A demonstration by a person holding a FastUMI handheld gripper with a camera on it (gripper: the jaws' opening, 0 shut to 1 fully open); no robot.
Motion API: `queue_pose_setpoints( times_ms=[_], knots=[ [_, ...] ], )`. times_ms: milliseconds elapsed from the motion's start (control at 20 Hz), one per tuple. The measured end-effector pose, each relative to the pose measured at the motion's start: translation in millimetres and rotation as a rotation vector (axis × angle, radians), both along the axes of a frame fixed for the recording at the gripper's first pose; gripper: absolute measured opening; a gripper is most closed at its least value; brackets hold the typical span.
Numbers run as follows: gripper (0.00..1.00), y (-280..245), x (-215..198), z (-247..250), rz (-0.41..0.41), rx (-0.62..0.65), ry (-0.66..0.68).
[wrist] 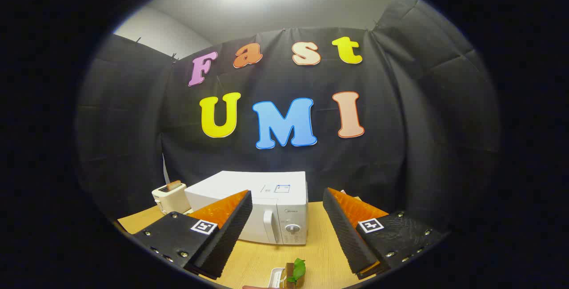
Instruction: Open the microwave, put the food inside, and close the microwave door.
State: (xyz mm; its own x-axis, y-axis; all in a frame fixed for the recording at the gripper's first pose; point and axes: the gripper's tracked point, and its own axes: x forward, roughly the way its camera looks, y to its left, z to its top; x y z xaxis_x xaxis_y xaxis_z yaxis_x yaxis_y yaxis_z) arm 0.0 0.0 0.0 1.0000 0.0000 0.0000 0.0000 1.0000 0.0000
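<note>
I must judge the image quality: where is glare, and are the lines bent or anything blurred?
Gripper view: strong glare from the ceiling light, washing out detail there; fisheye bends the cloth wall and table edges; microwave evenly lit and sharp, door shut; food near the open tool is partly cut off, slightly soft; toaster dimmer.

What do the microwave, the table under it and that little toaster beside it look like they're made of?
The microwave looks like white painted metal with a plastic handle and dial: smooth, faintly glossy. The table looks like light wood or laminate, with faint grain and a matte finish. The toaster seems cream plastic, though it is too small to be sure. The gripper hovers open, with the microwave beyond its fingers.
</note>
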Motion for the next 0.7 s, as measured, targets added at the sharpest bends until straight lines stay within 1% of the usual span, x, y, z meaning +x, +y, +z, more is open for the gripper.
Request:
queue_pose_setpoints(
  times_ms=[700],
  knots=[
    [0.99,1.2,1.1,-3.4,-0.002,0.008,0.004]
  ],
)
